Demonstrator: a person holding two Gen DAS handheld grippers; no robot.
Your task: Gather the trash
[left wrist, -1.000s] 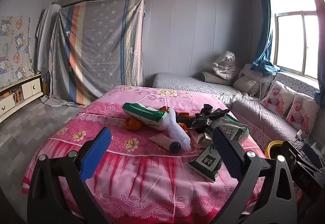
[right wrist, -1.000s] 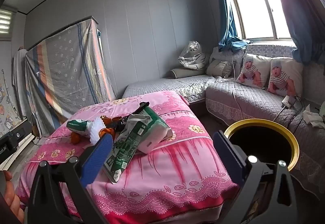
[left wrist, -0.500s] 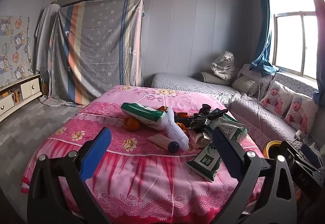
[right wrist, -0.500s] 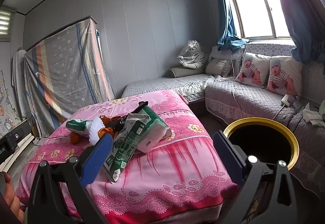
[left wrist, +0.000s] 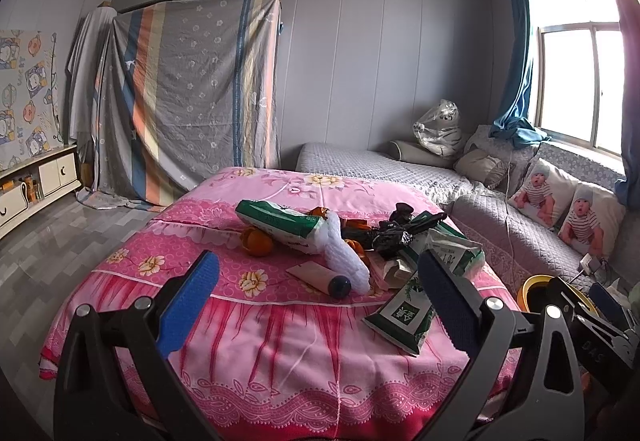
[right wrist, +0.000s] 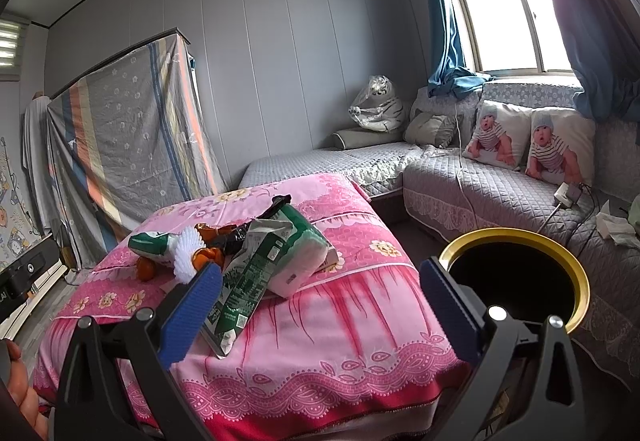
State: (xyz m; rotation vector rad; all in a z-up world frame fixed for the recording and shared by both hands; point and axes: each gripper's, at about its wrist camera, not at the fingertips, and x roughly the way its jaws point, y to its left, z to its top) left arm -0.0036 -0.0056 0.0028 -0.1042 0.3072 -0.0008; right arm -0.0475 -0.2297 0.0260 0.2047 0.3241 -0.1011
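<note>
A pile of trash lies on the pink-covered table (left wrist: 280, 337): a green and white wrapper (left wrist: 280, 219), a white foam net (left wrist: 346, 257), an orange (left wrist: 256, 241), a pink tube with a dark cap (left wrist: 320, 275), black wrappers (left wrist: 394, 231) and a green and white carton (left wrist: 404, 315) at the near right edge. My left gripper (left wrist: 316, 305) is open and empty in front of the table. My right gripper (right wrist: 318, 311) is open and empty; the carton (right wrist: 240, 289) is near its left finger. A black bin with a gold rim (right wrist: 516, 273) stands right of the table.
A grey quilted sofa (right wrist: 480, 185) with baby-print cushions (right wrist: 532, 145) runs along the right wall under the window. A cloth-draped wardrobe (left wrist: 188, 97) stands at the back left. A low white cabinet (left wrist: 36, 181) is at the far left. A charger and cable (right wrist: 566, 197) lie on the sofa.
Both views have shifted slightly, the left gripper drawing back a little from the table. Both grippers stay open and nothing on the table has moved.
</note>
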